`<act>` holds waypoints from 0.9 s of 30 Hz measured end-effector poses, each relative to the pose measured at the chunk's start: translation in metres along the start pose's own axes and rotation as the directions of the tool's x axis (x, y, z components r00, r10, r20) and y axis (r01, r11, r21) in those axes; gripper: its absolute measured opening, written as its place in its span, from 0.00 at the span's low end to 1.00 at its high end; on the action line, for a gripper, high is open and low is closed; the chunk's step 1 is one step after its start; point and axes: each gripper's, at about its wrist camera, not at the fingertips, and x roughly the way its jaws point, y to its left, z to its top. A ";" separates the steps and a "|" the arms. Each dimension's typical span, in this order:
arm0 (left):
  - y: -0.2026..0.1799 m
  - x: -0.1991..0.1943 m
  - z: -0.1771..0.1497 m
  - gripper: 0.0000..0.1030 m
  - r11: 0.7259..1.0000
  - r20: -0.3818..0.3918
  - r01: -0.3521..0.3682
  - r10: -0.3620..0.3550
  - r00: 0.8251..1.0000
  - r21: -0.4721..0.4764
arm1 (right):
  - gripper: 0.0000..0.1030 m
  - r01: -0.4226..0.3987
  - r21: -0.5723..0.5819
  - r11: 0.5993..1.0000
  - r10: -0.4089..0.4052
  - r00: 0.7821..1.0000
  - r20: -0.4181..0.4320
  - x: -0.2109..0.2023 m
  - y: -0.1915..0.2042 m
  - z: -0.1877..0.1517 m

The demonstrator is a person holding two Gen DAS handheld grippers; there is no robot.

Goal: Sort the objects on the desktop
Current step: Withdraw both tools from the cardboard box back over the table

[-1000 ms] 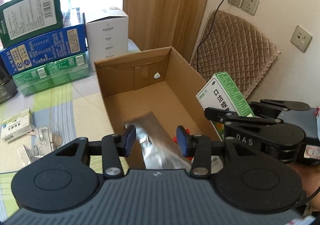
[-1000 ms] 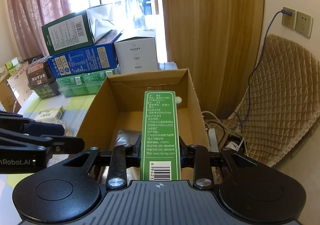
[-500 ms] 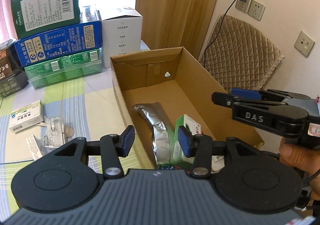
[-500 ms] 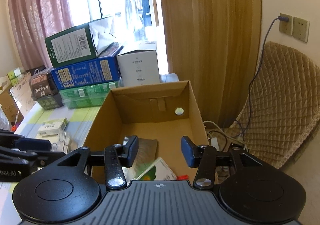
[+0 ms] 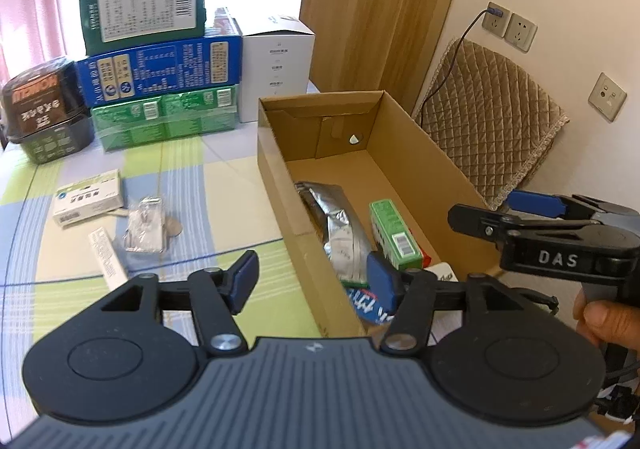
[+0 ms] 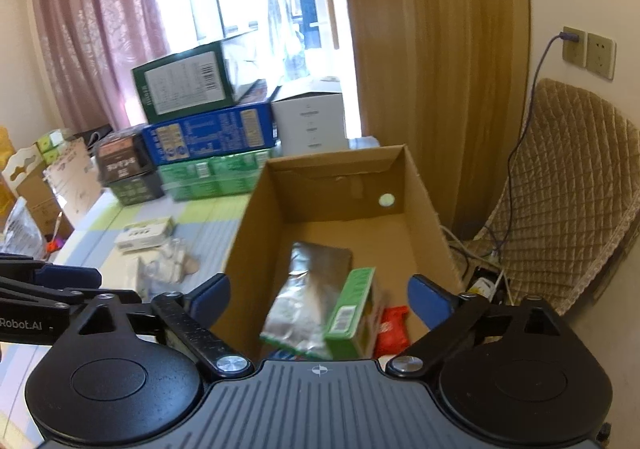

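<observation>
Both the left gripper (image 5: 314, 281) and right gripper (image 6: 318, 297) are held spread and empty; the green box (image 6: 352, 313) is seen lying in the cardboard box (image 5: 424, 153); the white packet (image 5: 88, 198), left on the table (image 5: 208, 209), could be knocked aside if approached carelessly.

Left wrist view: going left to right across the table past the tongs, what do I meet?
White medicine box → clear plastic packet → cardboard box wall → silver foil pouch → green carton.
</observation>
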 end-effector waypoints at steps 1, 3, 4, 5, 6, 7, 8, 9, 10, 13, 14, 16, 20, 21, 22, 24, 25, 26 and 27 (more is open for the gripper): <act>0.002 -0.005 -0.003 0.60 1.000 0.002 -0.005 0.005 1.000 -0.003 | 0.93 -0.004 -0.003 1.000 0.004 1.000 -0.002 -0.003 0.005 -0.002; 0.006 -0.015 -0.010 0.66 1.000 0.007 -0.016 0.016 1.000 -0.014 | 0.96 -0.007 -0.010 1.000 0.007 1.000 -0.006 -0.009 0.014 -0.007; 0.009 -0.020 -0.013 0.66 1.000 0.011 -0.023 0.024 1.000 -0.019 | 0.98 -0.010 -0.013 1.000 0.010 1.000 -0.007 -0.012 0.018 -0.009; 0.011 -0.025 -0.017 0.67 0.999 0.014 -0.031 0.032 0.999 -0.023 | 0.98 -0.013 -0.016 1.000 0.013 1.000 -0.010 -0.014 0.023 -0.011; 0.014 -0.030 -0.020 0.68 0.999 0.015 -0.039 0.039 0.999 -0.028 | 0.98 -0.017 -0.019 1.000 0.016 1.000 -0.012 -0.017 0.028 -0.014; 0.017 -0.034 -0.023 0.70 0.998 0.018 -0.045 0.046 0.999 -0.033 | 0.98 -0.021 -0.023 1.000 0.021 1.000 -0.016 -0.019 0.032 -0.016; 0.020 -0.039 -0.027 0.75 0.998 0.020 -0.052 0.053 0.998 -0.039 | 0.98 -0.026 -0.028 0.999 0.026 0.999 -0.020 -0.021 0.036 -0.017; 0.023 -0.043 -0.030 0.77 0.997 0.025 -0.060 0.061 0.998 -0.042 | 0.98 -0.031 -0.033 0.999 0.030 0.999 -0.021 -0.023 0.041 -0.019; 0.026 -0.048 -0.034 0.78 0.997 0.028 -0.068 0.069 0.997 -0.046 | 0.98 -0.035 -0.036 0.999 0.034 0.999 -0.022 -0.025 0.046 -0.020; 0.036 -0.060 -0.043 0.86 0.994 0.034 -0.089 0.091 0.995 -0.061 | 0.98 -0.047 -0.048 0.998 0.046 0.999 -0.026 -0.030 0.058 -0.025; 0.039 -0.064 -0.046 0.89 0.993 0.040 -0.096 0.099 0.994 -0.066 | 0.98 -0.052 -0.054 0.997 0.050 0.998 -0.028 -0.031 0.063 -0.026; 0.046 -0.072 -0.054 0.92 0.990 0.050 -0.113 0.118 0.992 -0.078 | 0.98 -0.062 -0.067 0.996 0.060 0.998 -0.031 -0.033 0.073 -0.028; 0.059 -0.085 -0.066 0.98 0.985 0.061 -0.144 0.150 0.987 -0.096 | 0.98 -0.083 -0.093 0.992 0.080 0.996 -0.039 -0.033 0.091 -0.032; 0.062 -0.088 -0.068 0.98 0.983 0.067 -0.154 0.160 0.985 -0.096 | 0.98 -0.089 -0.099 0.991 0.085 0.996 -0.042 -0.033 0.095 -0.033; 0.065 -0.091 -0.071 0.98 0.982 0.071 -0.165 0.172 0.982 -0.094 | 0.98 -0.093 -0.105 0.990 0.089 0.995 -0.046 -0.032 0.099 -0.034; 0.070 -0.095 -0.076 0.98 0.978 0.072 -0.190 0.197 0.978 -0.091 | 0.98 -0.103 -0.116 0.988 0.097 0.994 -0.052 -0.030 0.106 -0.036; 0.073 -0.097 -0.079 0.98 0.976 0.072 -0.197 0.204 0.976 -0.095 | 0.98 -0.106 -0.120 0.987 0.100 0.994 -0.054 -0.030 0.110 -0.037; 0.077 -0.099 -0.081 0.98 0.974 0.071 -0.202 0.210 0.975 -0.101 | 0.98 -0.109 -0.124 0.986 0.103 0.993 -0.057 -0.029 0.113 -0.038; 0.080 -0.101 -0.083 0.98 0.973 0.070 -0.206 0.214 0.974 -0.106 | 0.98 -0.113 -0.128 0.985 0.106 0.993 -0.059 -0.028 0.116 -0.040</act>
